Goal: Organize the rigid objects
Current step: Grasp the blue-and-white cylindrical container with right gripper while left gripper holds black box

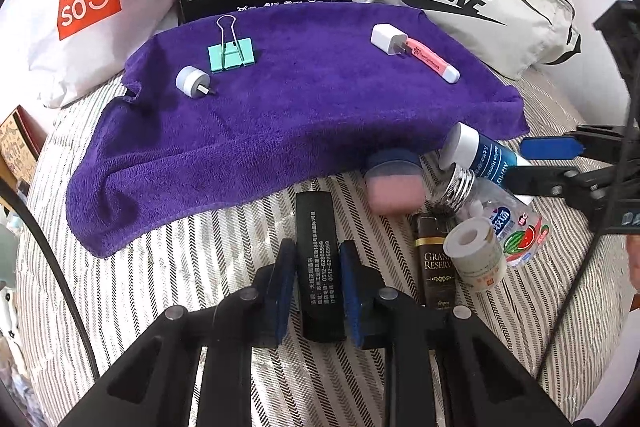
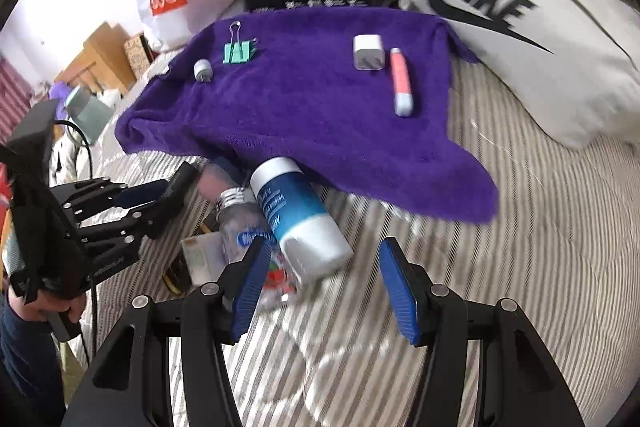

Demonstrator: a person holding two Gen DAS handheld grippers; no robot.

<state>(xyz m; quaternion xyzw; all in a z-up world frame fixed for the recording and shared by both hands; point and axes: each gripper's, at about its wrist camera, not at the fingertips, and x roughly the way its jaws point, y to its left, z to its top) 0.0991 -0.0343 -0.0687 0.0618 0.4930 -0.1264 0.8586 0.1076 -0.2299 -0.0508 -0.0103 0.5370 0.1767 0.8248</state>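
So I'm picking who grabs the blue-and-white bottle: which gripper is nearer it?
Right. The right gripper is open just before the blue-and-white bottle; the left gripper grips the black box, off to its left.

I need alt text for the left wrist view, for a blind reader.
The left gripper is shut on a black box over a striped bed cover. Beyond lies a purple towel holding a green binder clip and chargers.
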